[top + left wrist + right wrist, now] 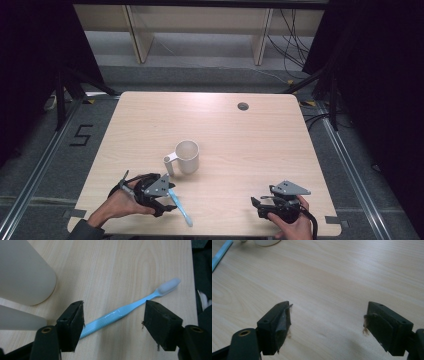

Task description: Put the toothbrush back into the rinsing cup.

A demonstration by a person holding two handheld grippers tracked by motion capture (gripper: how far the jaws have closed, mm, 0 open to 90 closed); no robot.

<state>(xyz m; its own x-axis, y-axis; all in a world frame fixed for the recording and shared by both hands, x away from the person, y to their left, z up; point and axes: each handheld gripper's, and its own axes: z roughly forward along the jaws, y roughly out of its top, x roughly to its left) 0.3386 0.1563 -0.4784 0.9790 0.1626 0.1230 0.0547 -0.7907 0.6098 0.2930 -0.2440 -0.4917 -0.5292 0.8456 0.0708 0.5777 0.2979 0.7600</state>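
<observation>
Toothbrush of pale blue plastic (125,311) lies flat on the light wooden worktop (250,135), near a cream plastic mug (186,156), between the left hand-held gripper's (167,200) spread jaws, likely lined up for a pinch at mid-handle. The handle's end is hidden behind one jaw. The right hand-held gripper (256,206) rests apart, open and empty.

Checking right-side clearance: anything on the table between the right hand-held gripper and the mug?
Nothing: bare wood between the right hand-held gripper and the mug in the high view; the toothbrush lies off to the left.
</observation>
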